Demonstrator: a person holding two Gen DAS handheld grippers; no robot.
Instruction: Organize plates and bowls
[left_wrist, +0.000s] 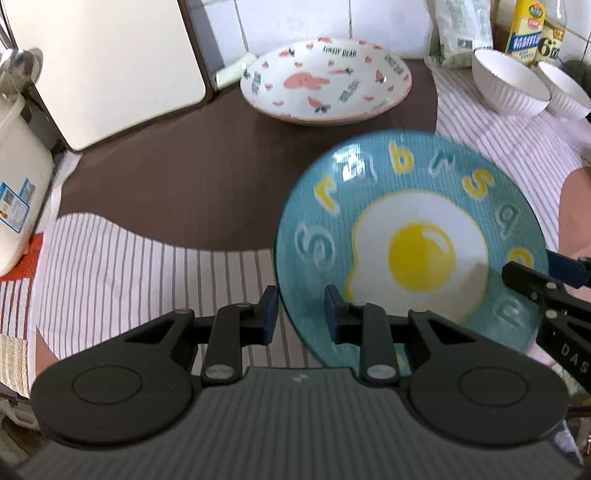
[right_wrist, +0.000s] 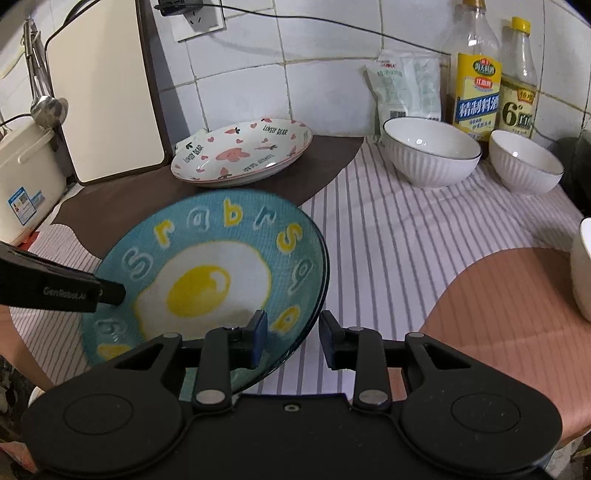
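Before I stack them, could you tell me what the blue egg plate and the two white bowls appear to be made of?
Blue egg plate: probably glazed ceramic, judging by its glossy highlights and printed pattern. White bowls: likely glazed porcelain or stoneware, with ribbed outsides, smooth shiny insides and thin dark rims.
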